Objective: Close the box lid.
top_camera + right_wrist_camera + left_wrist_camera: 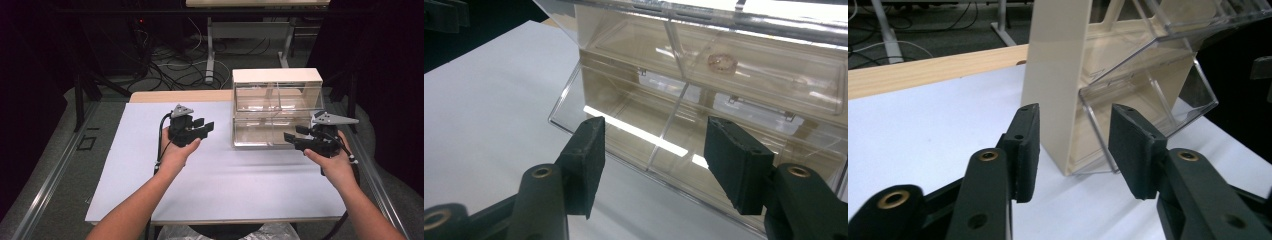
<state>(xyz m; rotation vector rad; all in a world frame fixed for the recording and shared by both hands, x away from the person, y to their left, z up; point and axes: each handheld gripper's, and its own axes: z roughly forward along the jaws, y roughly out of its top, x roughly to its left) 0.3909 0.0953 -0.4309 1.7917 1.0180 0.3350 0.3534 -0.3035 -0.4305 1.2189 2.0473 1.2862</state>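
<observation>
High view has the clear drawer box (276, 107) at the table's far right, long side across; right gripper (295, 138), jaws apart, sits just off its lower front, nearer than left gripper (206, 126), also spread, facing its beige end.

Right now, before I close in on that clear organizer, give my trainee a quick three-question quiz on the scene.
1. True or false: the left gripper is open.
2. The right gripper points at the organizer's A) beige top B) clear front bins C) back.
3. What small thing lies in an upper bin in the right gripper view?

Key: 1 true. 2 B. 3 A small pale roundish item, too blurred to identify.
</observation>
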